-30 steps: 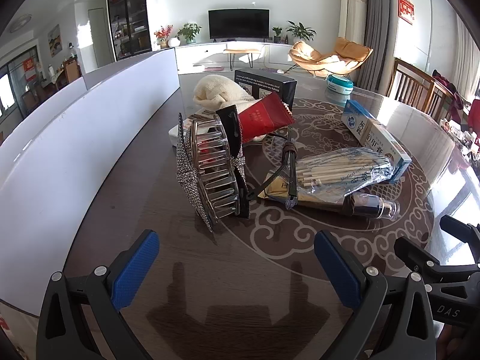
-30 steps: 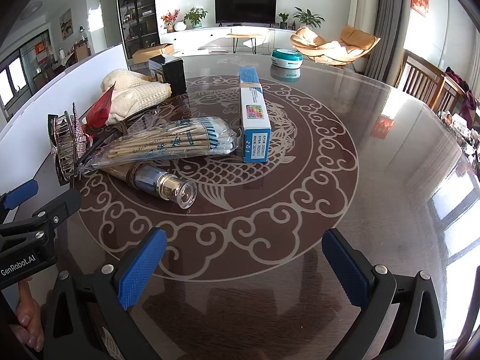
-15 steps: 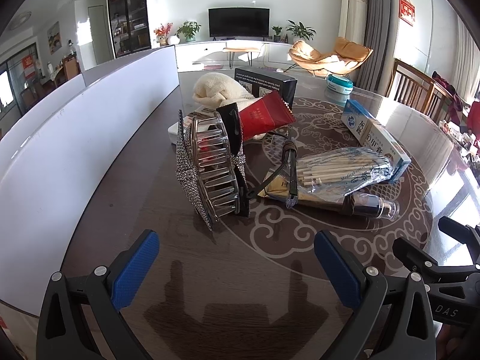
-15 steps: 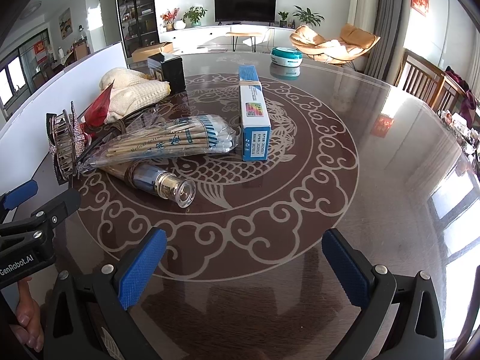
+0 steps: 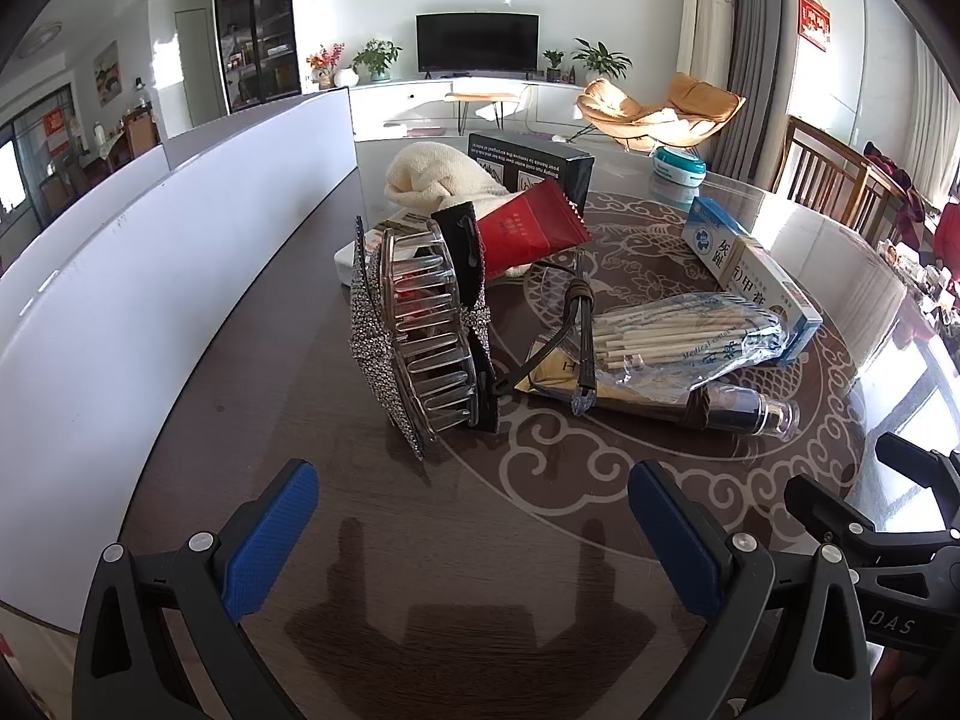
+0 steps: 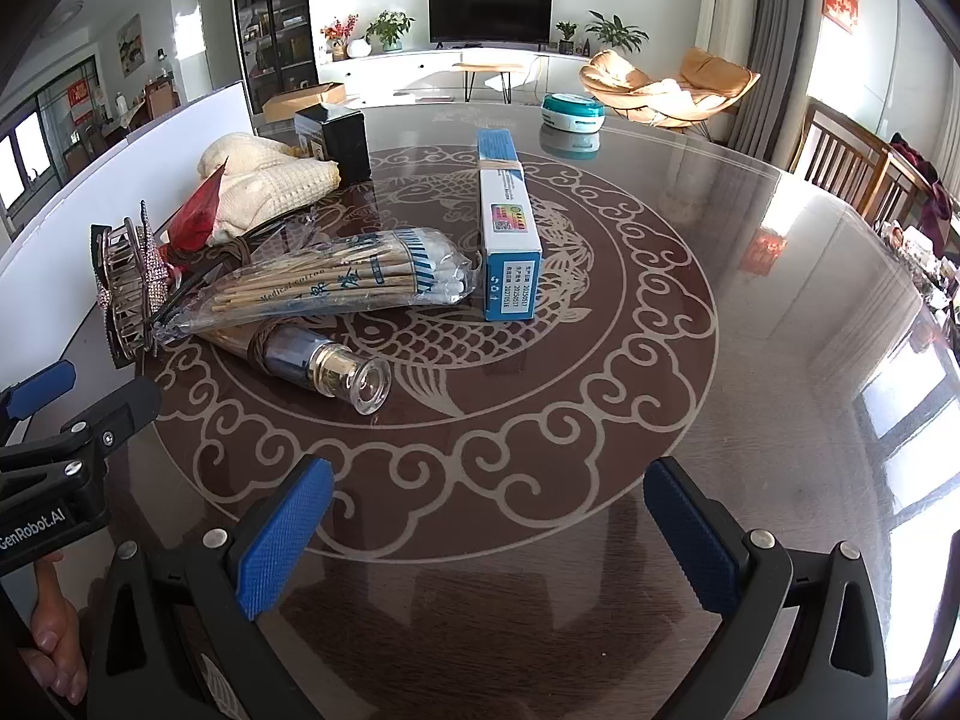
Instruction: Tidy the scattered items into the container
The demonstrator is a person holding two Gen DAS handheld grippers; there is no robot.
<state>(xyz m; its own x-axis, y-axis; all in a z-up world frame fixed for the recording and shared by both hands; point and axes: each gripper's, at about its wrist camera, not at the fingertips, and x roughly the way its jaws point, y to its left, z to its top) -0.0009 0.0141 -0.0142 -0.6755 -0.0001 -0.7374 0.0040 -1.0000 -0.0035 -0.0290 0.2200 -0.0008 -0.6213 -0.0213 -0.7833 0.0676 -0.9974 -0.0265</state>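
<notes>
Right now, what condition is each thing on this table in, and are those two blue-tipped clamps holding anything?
Left gripper: open, empty.
Right gripper: open, empty.
Hair claw: standing on edge on the table.
Bag of cotton swabs: lying flat, sealed.
Glass bottle: on its side, capped.
Blue box: lying flat, closed.
Red packet: propped against the cloth.

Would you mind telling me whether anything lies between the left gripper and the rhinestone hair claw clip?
Nothing visible does: only bare dark table separates the open left gripper from the rhinestone hair claw clip.
</notes>
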